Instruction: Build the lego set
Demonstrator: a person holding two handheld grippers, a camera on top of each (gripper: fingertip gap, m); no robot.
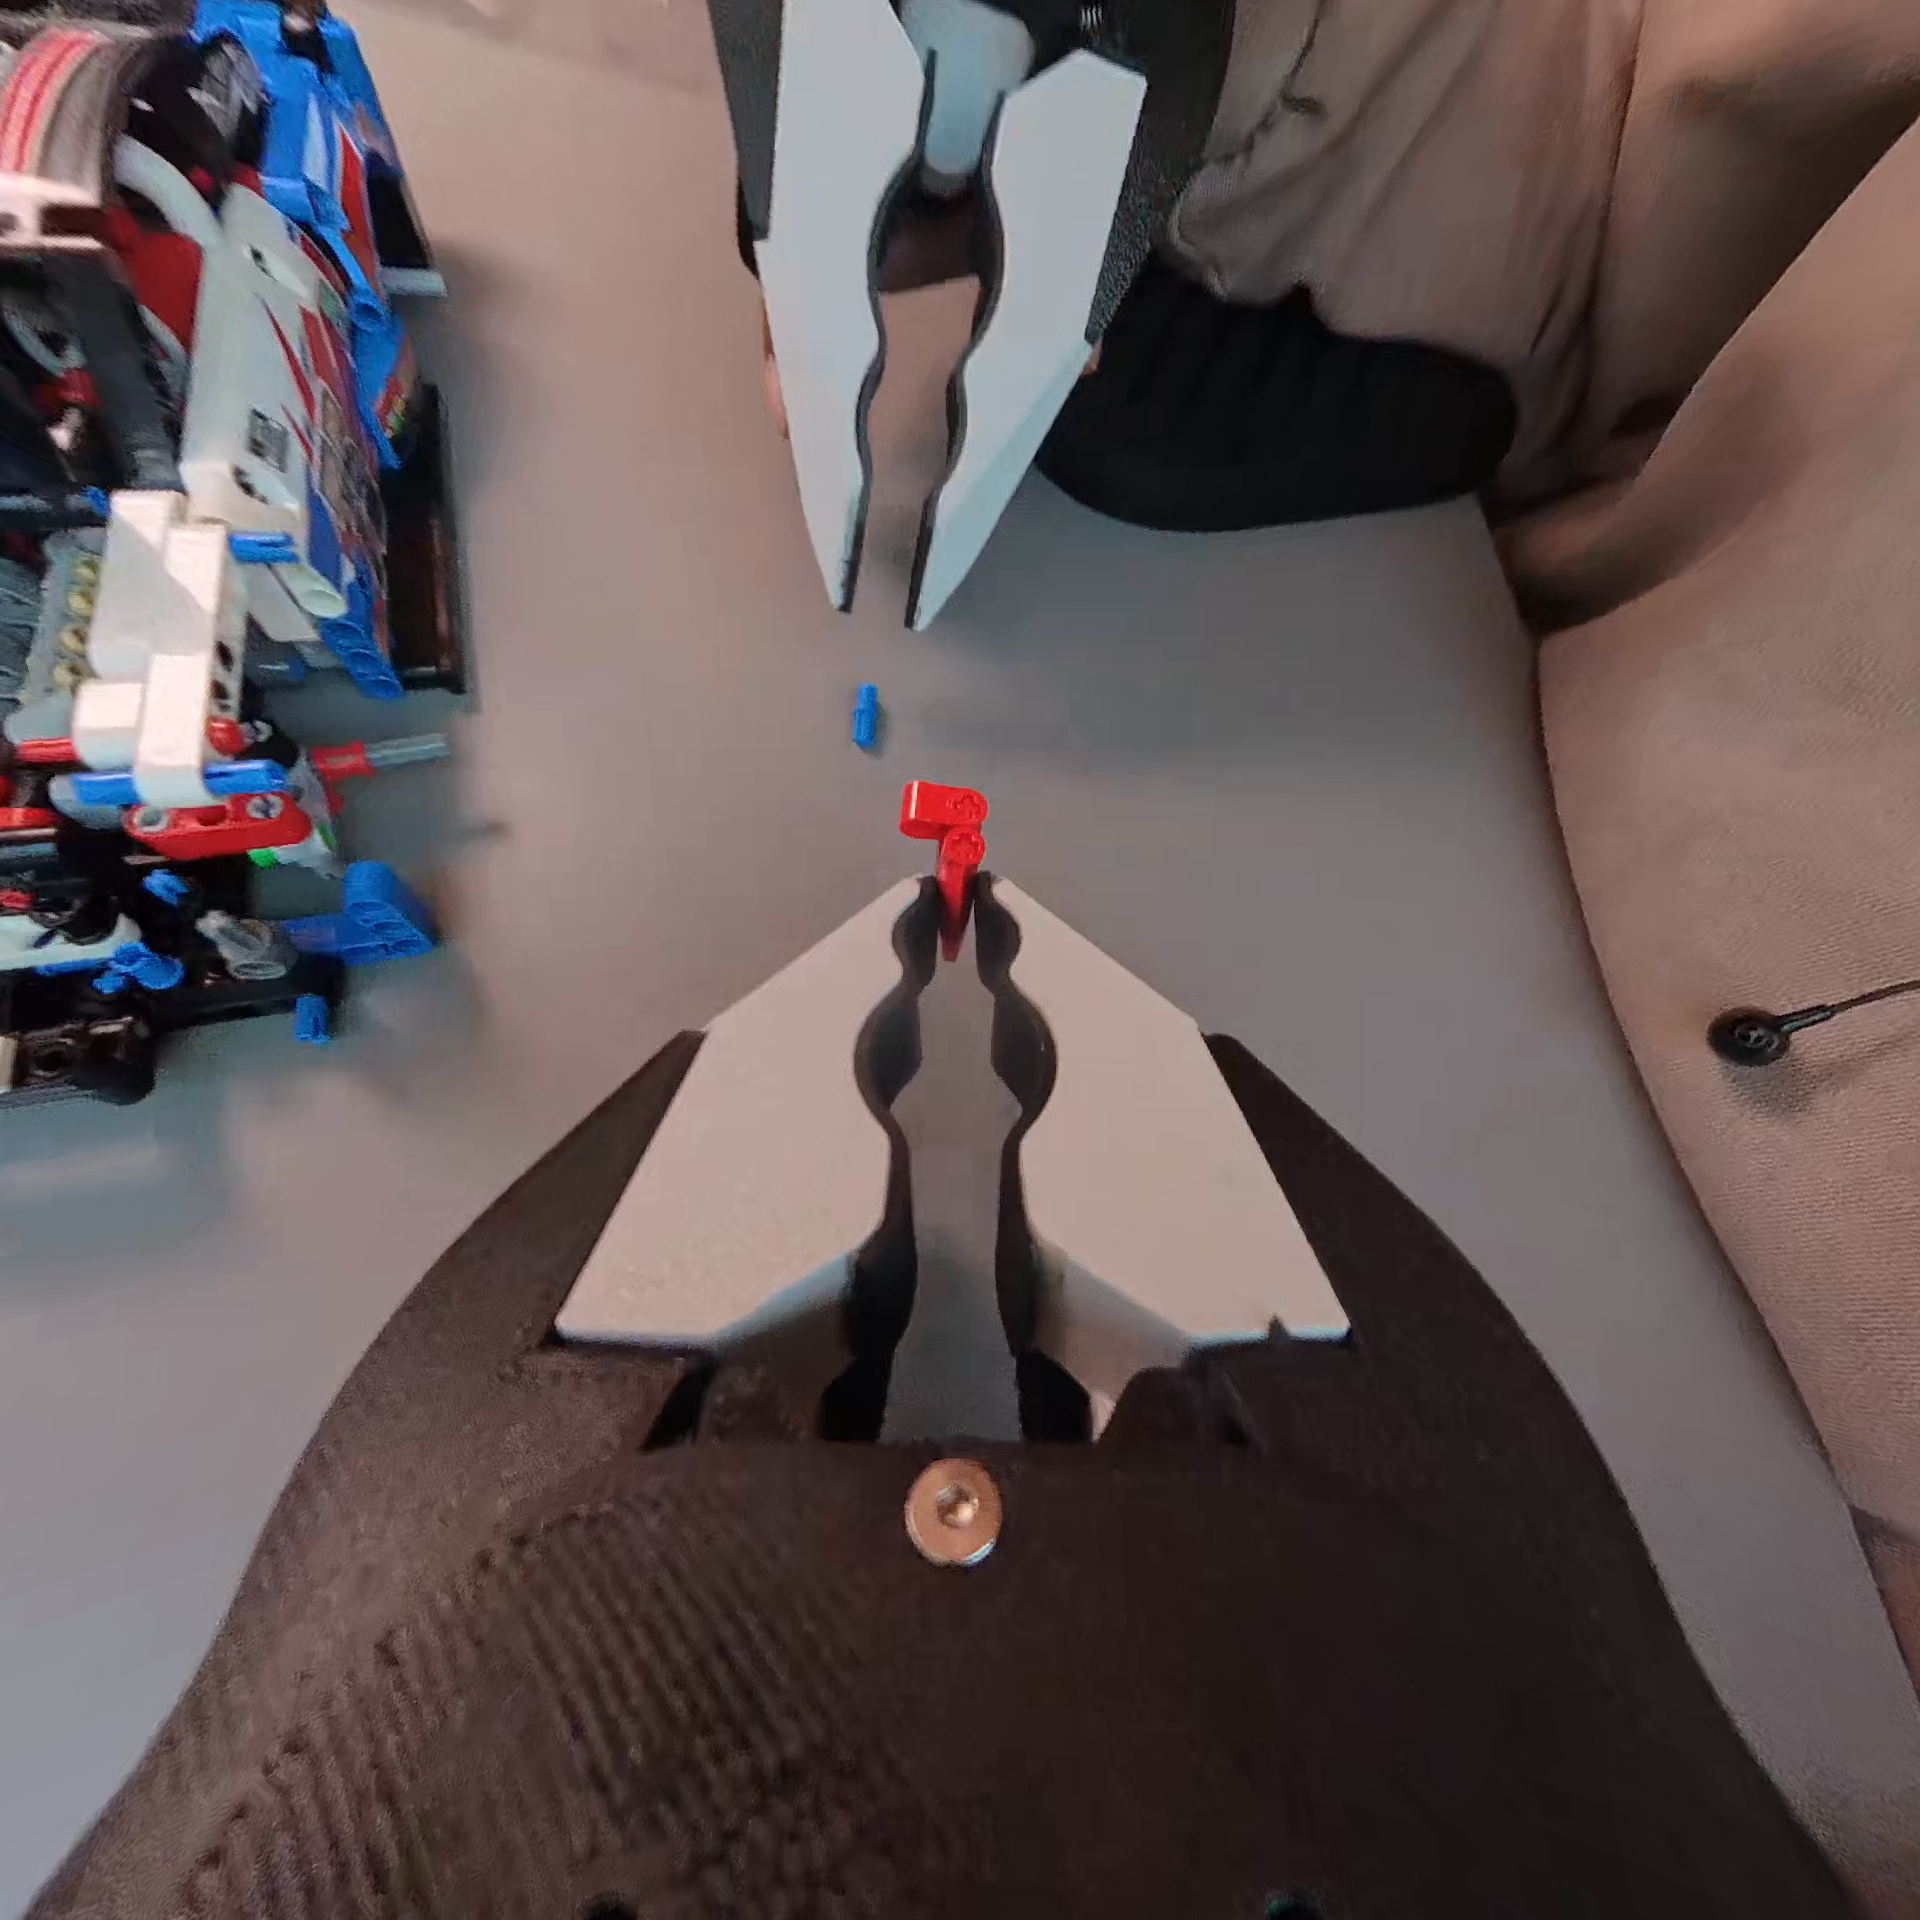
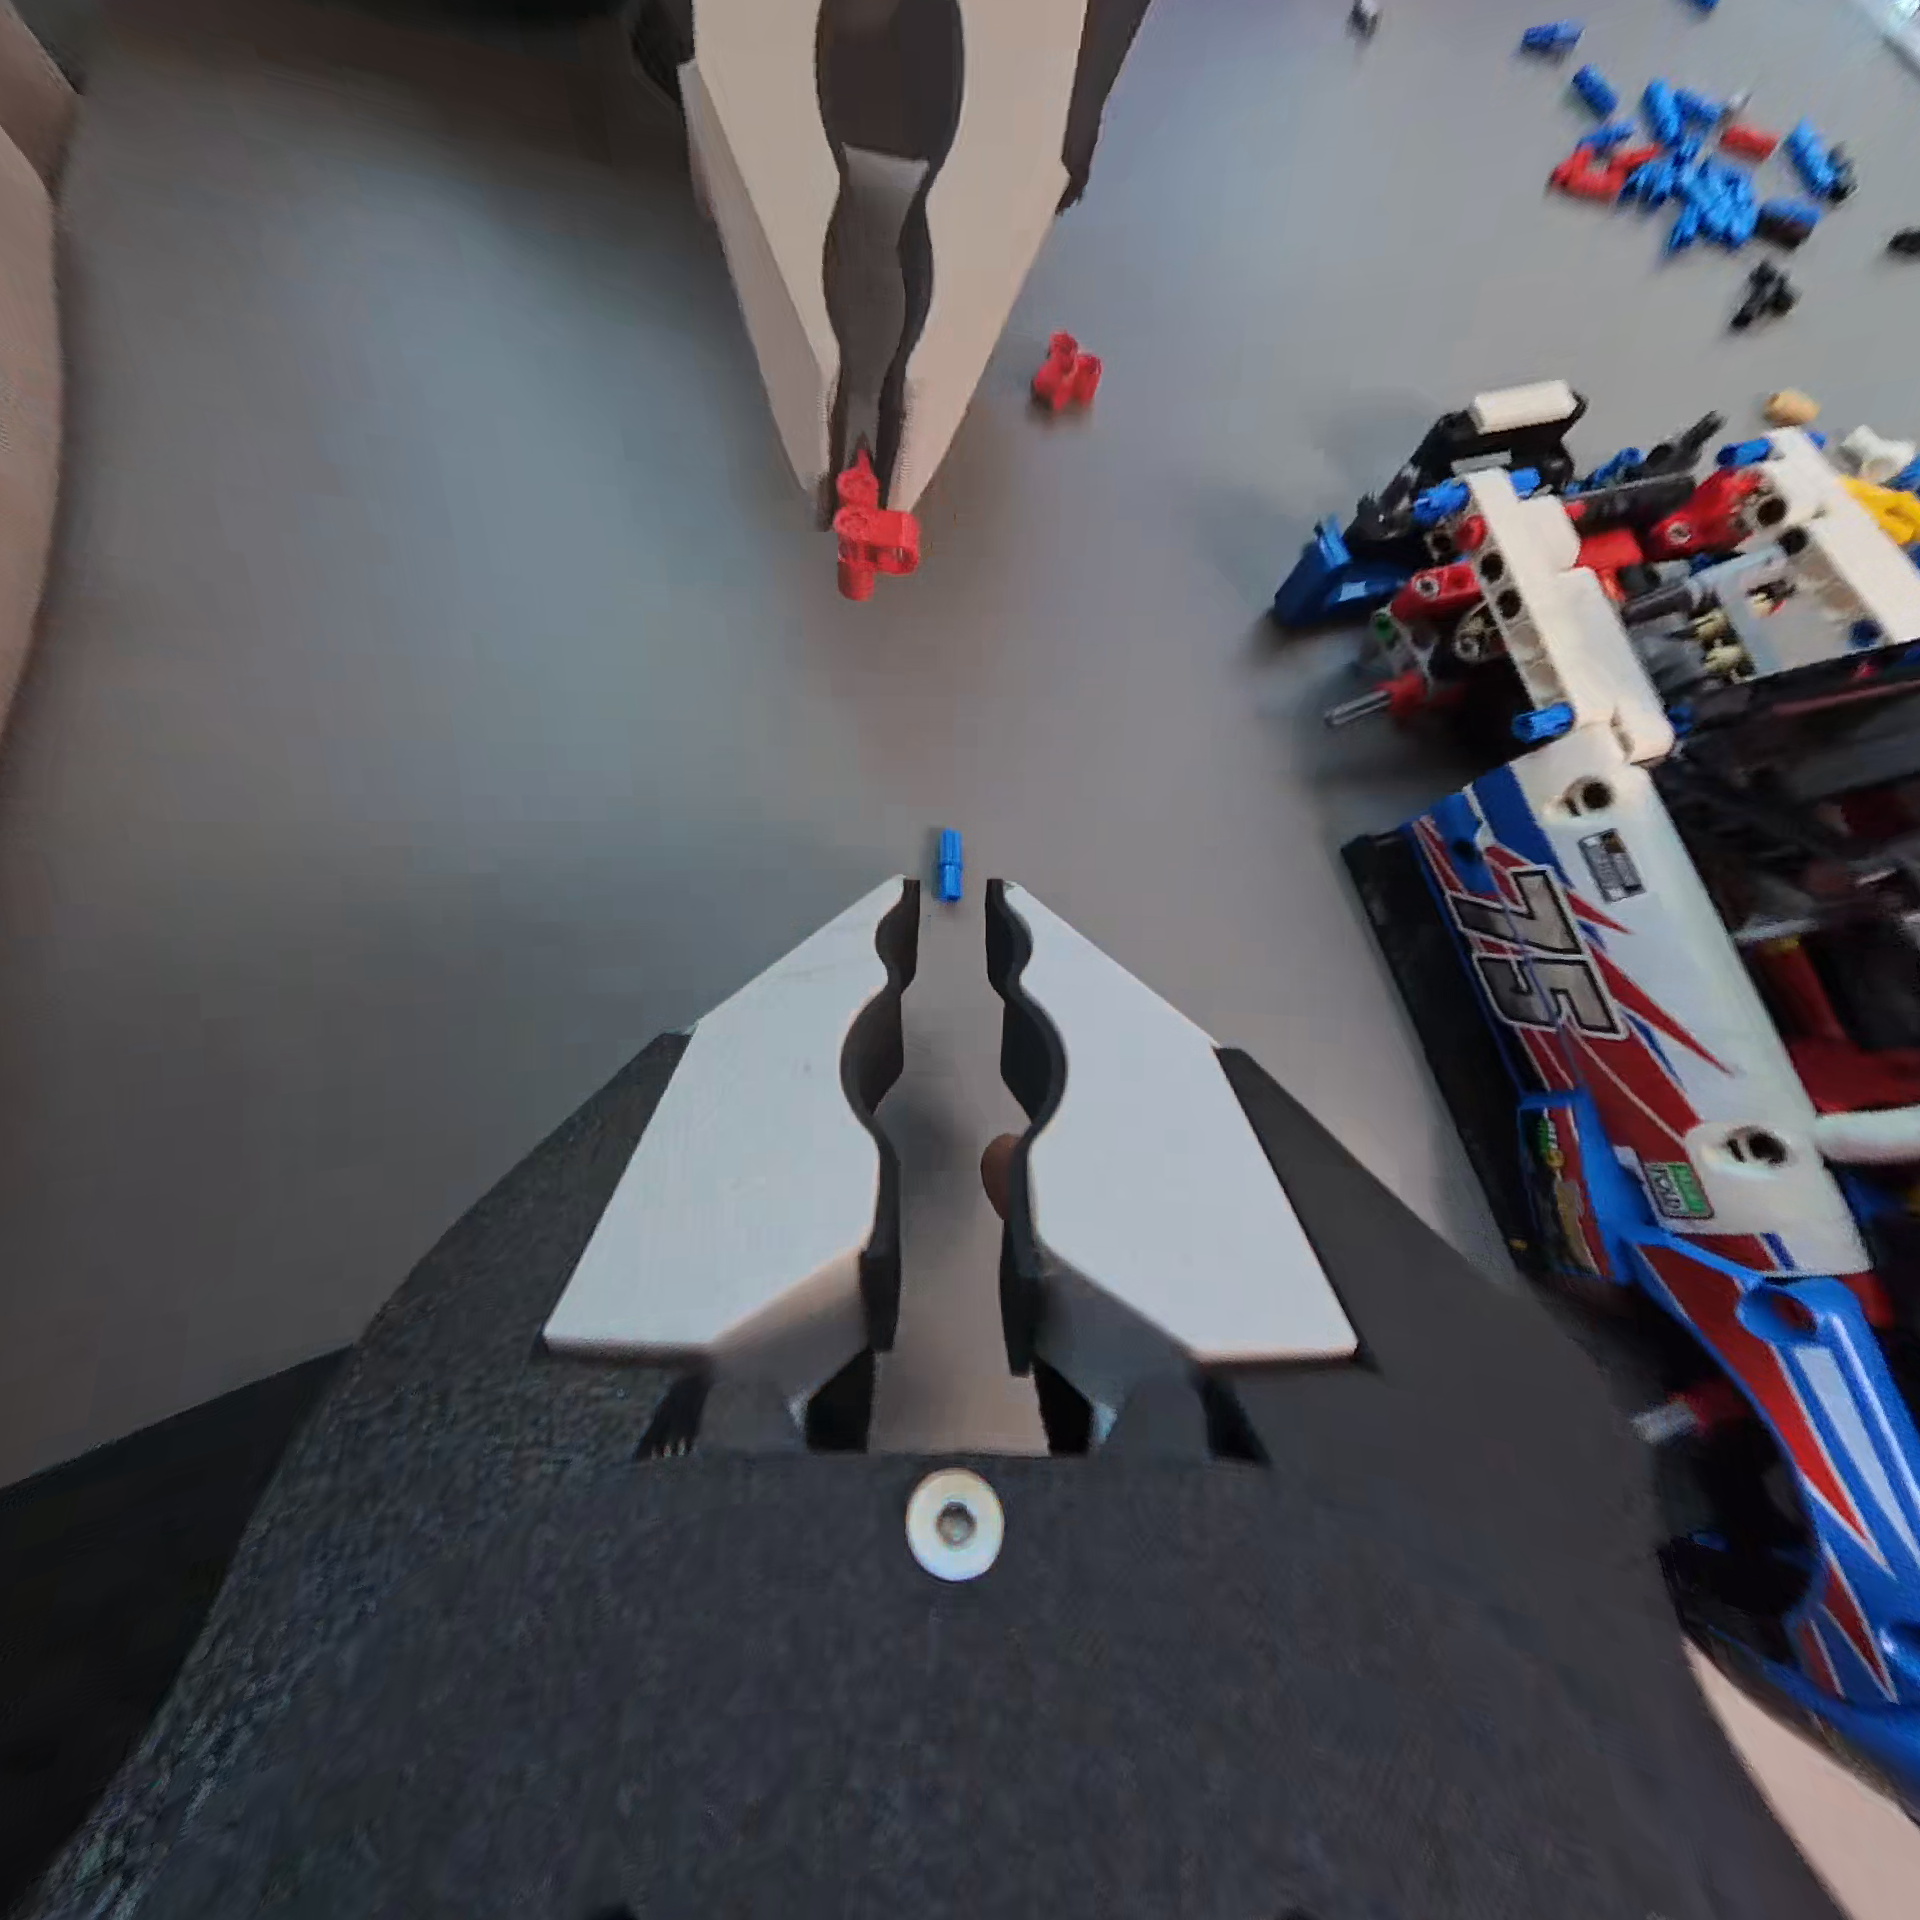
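On a grey table, the left gripper pinches a red connector; the right gripper faces it, jaws slightly parted and empty, a blue pin at its tips, beside the lego car

A smooth grey counter spreads out ahead of both claws under soft, even light with faint shadows, and a beige cushioned sofa borders it right of the left claw.
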